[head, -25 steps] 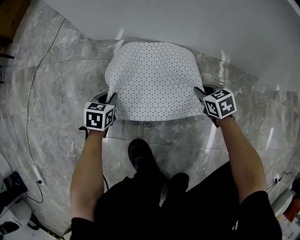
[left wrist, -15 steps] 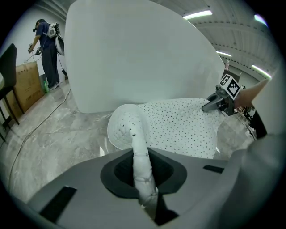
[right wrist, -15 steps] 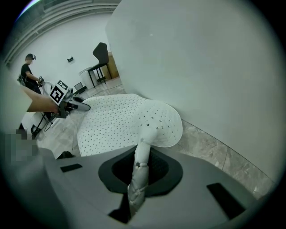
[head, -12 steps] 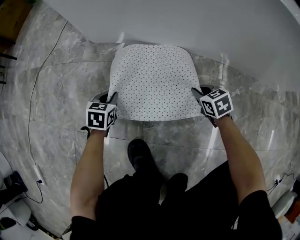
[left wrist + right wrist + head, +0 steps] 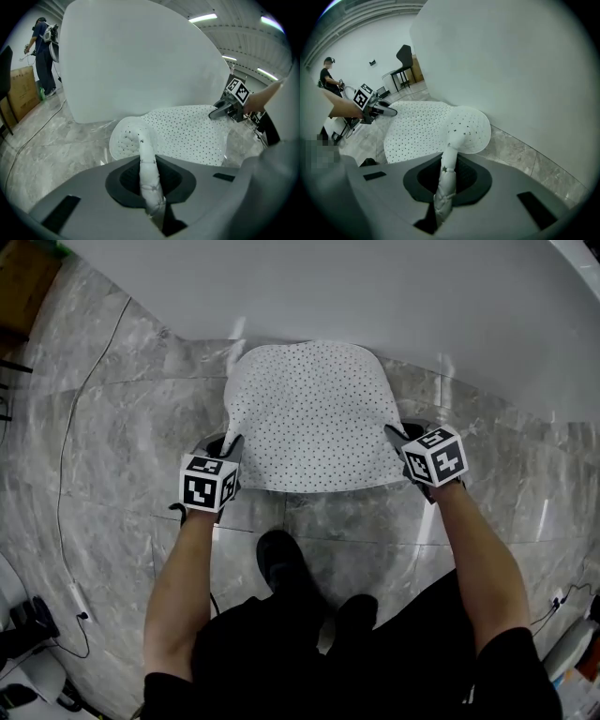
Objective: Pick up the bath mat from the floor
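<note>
A white bath mat (image 5: 309,418) dotted with small dark holes hangs stretched between both grippers above the grey marble floor (image 5: 112,427). My left gripper (image 5: 231,454) is shut on the mat's near left corner; its own view shows the pinched edge (image 5: 149,173) running up between the jaws. My right gripper (image 5: 397,441) is shut on the near right corner, with the squeezed mat edge (image 5: 446,180) clamped in its own view. The mat's far end droops toward a white wall (image 5: 375,287).
A thin cable (image 5: 64,446) trails across the floor at the left. My dark shoes (image 5: 281,559) stand just below the mat. A cardboard box (image 5: 21,91) and a person (image 5: 42,56) are far off at the left; a black chair (image 5: 404,61) stands in the distance.
Both grippers and the mat have shifted slightly; the left one sits a little lower and further right in the head view. Both grips are unchanged.
</note>
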Tool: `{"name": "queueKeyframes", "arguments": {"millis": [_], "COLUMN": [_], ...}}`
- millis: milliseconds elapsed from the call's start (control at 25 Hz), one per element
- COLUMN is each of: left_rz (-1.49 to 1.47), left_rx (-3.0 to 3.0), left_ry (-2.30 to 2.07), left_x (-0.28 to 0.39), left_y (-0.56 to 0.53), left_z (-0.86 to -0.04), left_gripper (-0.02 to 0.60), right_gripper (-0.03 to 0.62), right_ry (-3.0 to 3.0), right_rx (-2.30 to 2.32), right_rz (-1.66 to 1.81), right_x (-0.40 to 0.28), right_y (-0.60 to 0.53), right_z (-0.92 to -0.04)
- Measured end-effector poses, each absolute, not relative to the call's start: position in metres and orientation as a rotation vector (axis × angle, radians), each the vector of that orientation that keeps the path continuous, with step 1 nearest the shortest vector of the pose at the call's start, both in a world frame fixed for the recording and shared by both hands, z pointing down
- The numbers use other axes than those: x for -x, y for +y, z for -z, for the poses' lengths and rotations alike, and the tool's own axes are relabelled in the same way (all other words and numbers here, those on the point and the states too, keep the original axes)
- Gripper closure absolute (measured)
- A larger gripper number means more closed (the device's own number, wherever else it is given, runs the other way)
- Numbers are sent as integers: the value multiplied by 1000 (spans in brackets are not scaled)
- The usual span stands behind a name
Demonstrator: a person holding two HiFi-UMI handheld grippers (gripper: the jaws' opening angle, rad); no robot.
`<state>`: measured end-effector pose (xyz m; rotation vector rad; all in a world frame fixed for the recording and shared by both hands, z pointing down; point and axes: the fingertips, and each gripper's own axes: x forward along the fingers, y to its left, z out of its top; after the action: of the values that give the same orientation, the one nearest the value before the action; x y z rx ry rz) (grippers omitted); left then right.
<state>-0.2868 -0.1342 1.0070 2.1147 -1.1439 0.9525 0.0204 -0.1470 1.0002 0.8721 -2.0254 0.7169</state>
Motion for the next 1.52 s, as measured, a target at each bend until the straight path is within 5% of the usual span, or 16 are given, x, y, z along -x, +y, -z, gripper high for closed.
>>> {"name": "queueKeyframes", "arguments": {"millis": [560, 1520], "left_rz": [-975, -925], "left_rx": [-1988, -1858], "left_ry": [-1151, -1224], "left_x": [288, 251], "left_y": [-121, -49], "left_z": [-957, -688], "left_gripper": [532, 532], "right_gripper": [557, 557], "right_ry": [-1949, -1995], "right_rx": [-941, -955], "right_rz": [-829, -935], "right_x": [-29, -7], "right_y": [-132, -57], "right_z": [-967, -689]}}
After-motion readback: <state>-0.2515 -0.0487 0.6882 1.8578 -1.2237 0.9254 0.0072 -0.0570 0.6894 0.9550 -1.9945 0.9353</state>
